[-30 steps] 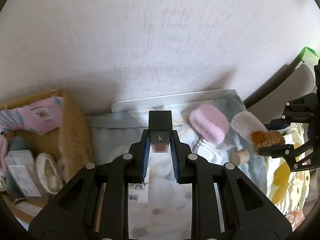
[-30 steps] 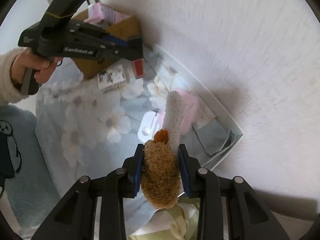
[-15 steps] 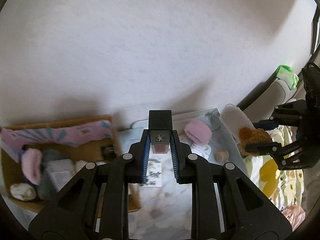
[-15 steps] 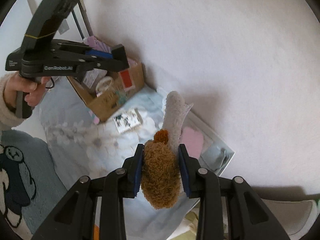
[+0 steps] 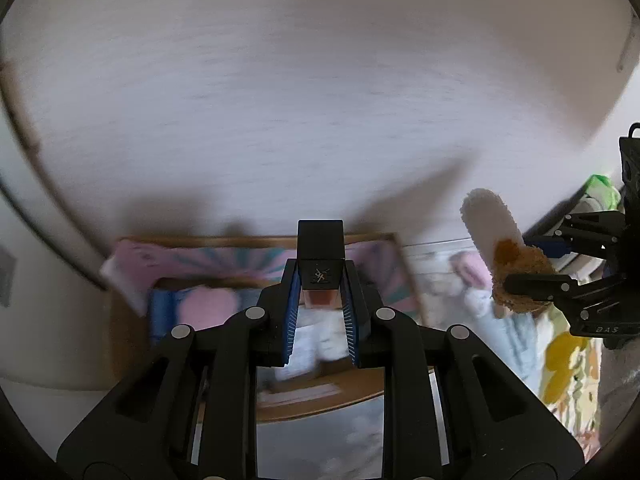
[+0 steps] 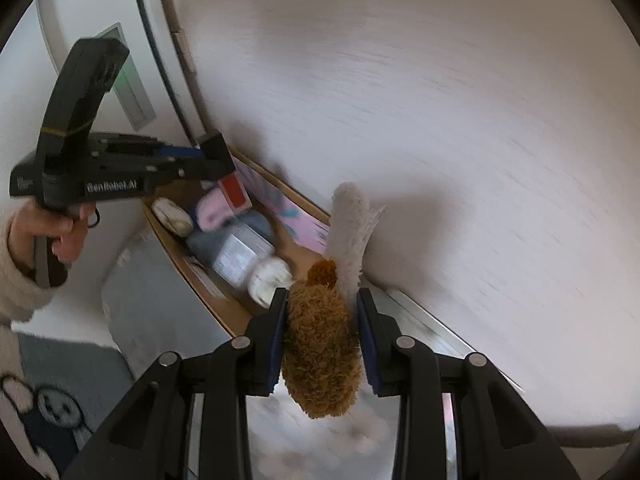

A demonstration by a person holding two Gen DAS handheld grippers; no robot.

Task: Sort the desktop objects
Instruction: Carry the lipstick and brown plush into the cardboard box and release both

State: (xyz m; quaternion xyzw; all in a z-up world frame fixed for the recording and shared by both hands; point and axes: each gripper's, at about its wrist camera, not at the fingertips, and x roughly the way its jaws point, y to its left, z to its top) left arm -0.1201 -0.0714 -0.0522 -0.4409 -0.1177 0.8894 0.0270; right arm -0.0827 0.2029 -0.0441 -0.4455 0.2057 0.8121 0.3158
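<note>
left gripper (image 5: 320, 280): fingers clamped on small black-capped bottle (image 5: 320, 270) | below: blurred cardboard box (image 5: 320, 404) holding pink and blue items | right edge: right gripper (image 5: 532, 268) pinching brown-and-white fuzzy sock (image 5: 516, 268) | behind: white wall (image 5: 320, 100)

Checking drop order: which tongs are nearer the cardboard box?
Left. The left tongs, gripping a small bottle, hang over the cardboard box; the right tongs, clamping a fuzzy sock, sit beside it.

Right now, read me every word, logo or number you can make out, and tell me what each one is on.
"GenRobot.AI": side of the left gripper, slightly blurred.
"DAS": body of the right gripper, rest cut off.
Gold emblem, no readable letters: small bottle held in the left gripper.
Label on white box in cardboard box: too blurred.
</note>
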